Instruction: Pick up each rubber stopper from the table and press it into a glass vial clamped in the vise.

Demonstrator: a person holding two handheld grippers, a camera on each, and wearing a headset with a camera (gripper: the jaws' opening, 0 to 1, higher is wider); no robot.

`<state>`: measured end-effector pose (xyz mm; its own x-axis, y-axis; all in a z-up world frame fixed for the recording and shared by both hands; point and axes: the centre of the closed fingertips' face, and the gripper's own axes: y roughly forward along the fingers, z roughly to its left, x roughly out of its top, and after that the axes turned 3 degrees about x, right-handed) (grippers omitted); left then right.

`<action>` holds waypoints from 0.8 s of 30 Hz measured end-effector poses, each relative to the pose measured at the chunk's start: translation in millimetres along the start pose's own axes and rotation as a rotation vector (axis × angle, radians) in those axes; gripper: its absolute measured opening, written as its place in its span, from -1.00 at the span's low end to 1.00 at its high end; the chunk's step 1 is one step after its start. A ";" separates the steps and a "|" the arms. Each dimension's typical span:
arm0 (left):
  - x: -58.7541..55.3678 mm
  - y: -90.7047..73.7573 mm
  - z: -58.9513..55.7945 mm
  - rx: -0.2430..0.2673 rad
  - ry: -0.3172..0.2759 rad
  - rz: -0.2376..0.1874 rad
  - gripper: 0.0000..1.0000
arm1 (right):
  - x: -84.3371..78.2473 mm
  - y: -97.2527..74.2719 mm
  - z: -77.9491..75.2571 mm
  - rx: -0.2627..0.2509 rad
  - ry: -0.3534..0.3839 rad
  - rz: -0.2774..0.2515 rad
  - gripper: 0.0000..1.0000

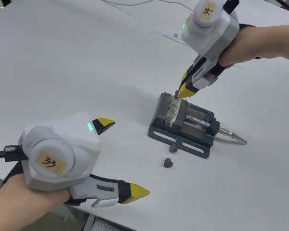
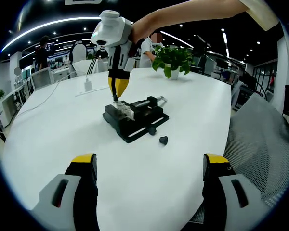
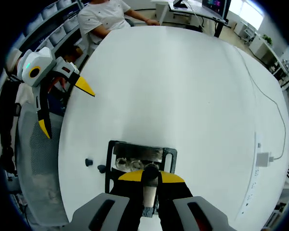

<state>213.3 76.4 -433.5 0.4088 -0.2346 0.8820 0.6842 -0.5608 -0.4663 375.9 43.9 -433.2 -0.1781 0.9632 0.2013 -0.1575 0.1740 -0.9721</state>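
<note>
A black vise (image 1: 200,143) (image 2: 140,122) (image 3: 108,166) stands on the white table and clamps glass vials (image 1: 173,110) (image 3: 134,164). My right gripper (image 1: 185,92) (image 3: 151,177) is directly over the vials, shut on a dark rubber stopper (image 3: 151,172); it also appears in the left gripper view (image 2: 118,91). Two loose stoppers (image 1: 167,163) (image 1: 173,147) (image 2: 163,140) (image 2: 152,130) (image 3: 89,162) lie in front of the vise. My left gripper (image 1: 121,158) (image 2: 150,162) (image 3: 62,106) is held open near the table's front edge, with nothing between its jaws.
A white charger (image 1: 176,35) (image 2: 88,85) (image 3: 262,159) with a cable lies behind the vise. A potted plant (image 2: 173,58) stands at the far side. A mesh chair (image 2: 262,144) sits beside the table edge. A person (image 3: 106,14) sits at the far end.
</note>
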 end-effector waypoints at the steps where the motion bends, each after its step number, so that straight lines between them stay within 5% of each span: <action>1: -0.5 0.1 0.0 0.000 -0.001 0.002 0.79 | -0.3 1.0 -0.3 0.002 -0.001 0.000 -0.87; 24: 2.1 5.1 0.0 -0.005 -0.006 0.001 0.77 | 0.4 0.0 -3.5 -0.040 0.081 0.098 -0.89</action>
<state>217.6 73.0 -434.0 0.4134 -0.2301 0.8810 0.6806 -0.5646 -0.4669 379.3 45.0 -433.5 -0.1111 0.9892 0.0961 -0.1042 0.0845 -0.9910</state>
